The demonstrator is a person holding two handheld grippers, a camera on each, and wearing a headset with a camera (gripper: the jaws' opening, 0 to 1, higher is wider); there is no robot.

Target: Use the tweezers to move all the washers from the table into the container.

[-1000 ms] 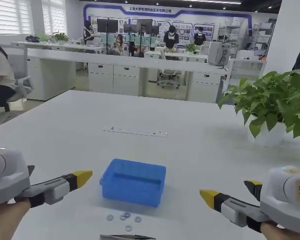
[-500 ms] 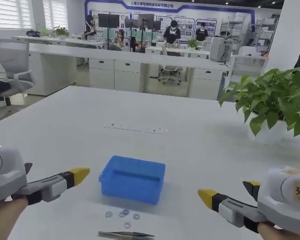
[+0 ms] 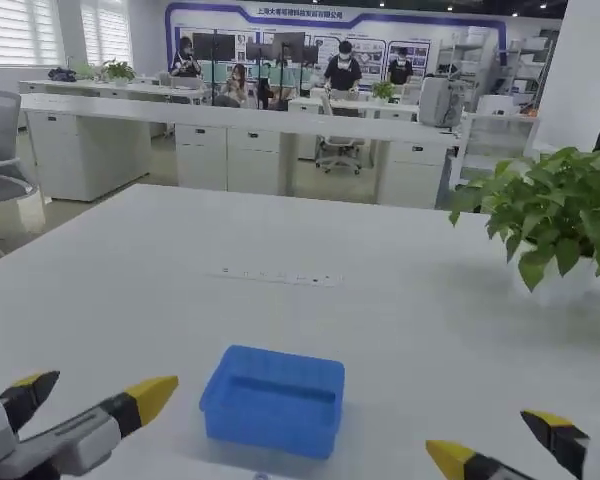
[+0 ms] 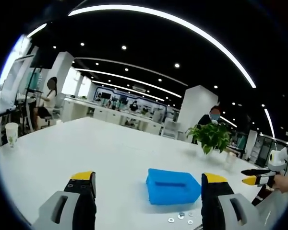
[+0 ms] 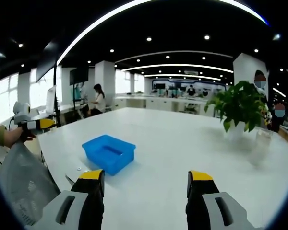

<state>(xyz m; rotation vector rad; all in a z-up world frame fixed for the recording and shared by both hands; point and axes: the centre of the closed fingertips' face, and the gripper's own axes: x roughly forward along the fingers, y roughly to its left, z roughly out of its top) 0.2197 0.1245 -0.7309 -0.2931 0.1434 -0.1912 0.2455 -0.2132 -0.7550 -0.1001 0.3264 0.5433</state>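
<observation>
Sprawling white table [image 3: 180, 300], bright office [image 3: 230, 140].

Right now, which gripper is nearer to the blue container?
Left. The left gripper is close beside the blue container; the right gripper is farther off, opposite.

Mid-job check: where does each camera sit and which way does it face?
Head view: on the headset, facing forward-down at the container; left gripper and right gripper low in the corners.
Left gripper view: on left gripper, along its open jaws at container, washers.
Right gripper view: on right gripper, along its open jaws at container, plant.
Shared: container; each gripper view catches the other gripper.
</observation>
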